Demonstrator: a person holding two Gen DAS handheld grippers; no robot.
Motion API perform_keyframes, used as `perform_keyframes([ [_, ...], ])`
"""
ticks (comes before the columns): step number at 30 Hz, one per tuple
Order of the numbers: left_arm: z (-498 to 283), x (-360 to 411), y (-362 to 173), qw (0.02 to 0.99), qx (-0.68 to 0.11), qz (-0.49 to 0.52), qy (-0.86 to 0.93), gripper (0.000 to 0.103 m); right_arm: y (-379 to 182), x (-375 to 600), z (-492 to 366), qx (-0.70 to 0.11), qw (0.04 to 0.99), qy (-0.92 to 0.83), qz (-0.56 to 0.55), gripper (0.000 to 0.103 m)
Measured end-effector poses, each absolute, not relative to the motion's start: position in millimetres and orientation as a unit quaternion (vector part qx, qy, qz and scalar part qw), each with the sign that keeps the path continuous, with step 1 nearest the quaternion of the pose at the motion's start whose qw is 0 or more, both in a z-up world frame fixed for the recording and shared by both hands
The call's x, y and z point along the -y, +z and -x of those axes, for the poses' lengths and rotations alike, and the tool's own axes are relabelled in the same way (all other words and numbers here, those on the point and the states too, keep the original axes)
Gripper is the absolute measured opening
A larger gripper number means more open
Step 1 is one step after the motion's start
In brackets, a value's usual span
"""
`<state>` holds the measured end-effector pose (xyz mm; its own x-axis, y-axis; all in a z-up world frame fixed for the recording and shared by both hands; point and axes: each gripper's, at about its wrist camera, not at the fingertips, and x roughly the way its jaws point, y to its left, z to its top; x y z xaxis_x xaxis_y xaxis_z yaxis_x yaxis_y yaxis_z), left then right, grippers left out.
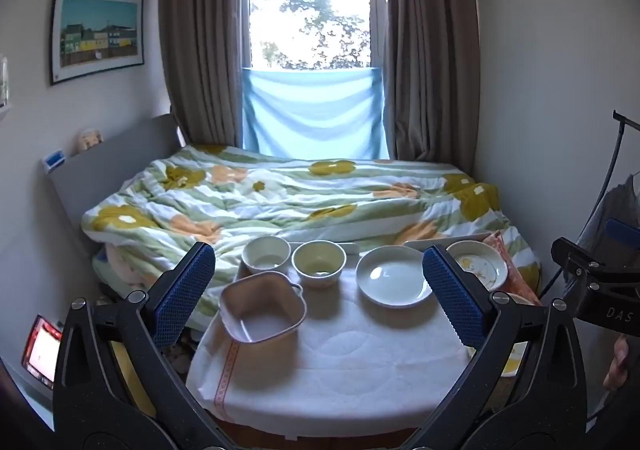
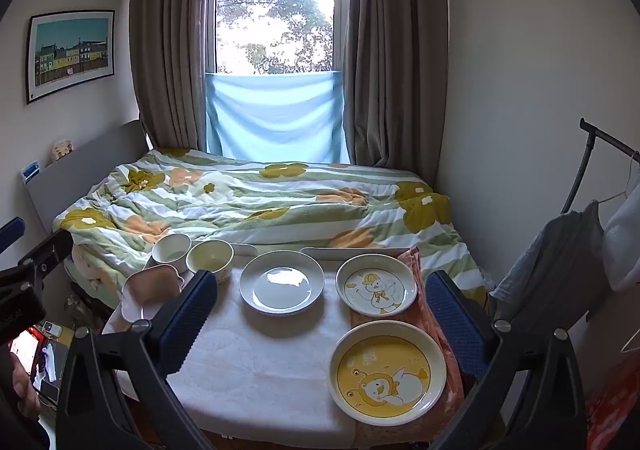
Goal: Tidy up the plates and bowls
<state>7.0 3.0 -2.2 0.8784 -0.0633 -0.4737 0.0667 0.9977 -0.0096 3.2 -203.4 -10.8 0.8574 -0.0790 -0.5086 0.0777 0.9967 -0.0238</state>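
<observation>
Left gripper (image 1: 318, 292): fingers spread wide, holding nothing, raised above the near edge of the table. Blue ribbed pads (image 1: 182, 292) face inward.

Right gripper (image 2: 318, 320): fingers likewise spread wide and empty, above the same table.

Table (image 2: 248, 382): covered with a white cloth; a pink patterned cloth (image 2: 428, 314) lies under the right-hand dishes.

Square pink dish (image 1: 262, 308): between the left gripper's fingers, nearest its left finger, with a small handle at its far corner.

White bowl (image 1: 266, 254): beyond the left finger's tip, at the table's far edge.

Yellow bowl (image 1: 319, 263): just beside the white bowl, on its right, at the square dish's far corner.

Plain white plate (image 2: 281, 287): between the right gripper's fingers, beyond the left fingertip.

Small duck plate (image 2: 376, 284): to the right of the plain plate, close to the right finger's tip.

Large yellow plate (image 2: 387, 372): nearest item, just inside the right finger, in front of the small duck plate.

Bed (image 2: 260, 201): flowered quilt, directly behind the table.

Window (image 2: 276, 13): beyond the bed, between brown curtains.
</observation>
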Motion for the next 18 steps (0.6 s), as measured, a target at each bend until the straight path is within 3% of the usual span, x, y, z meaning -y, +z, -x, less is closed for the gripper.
perform_keyframes([
  [18,-16,1,-4,0.972,-0.232,-0.012,-0.021,0.103,-15,203,-10,-0.273,0.961,-0.042,0.0,0.103],
])
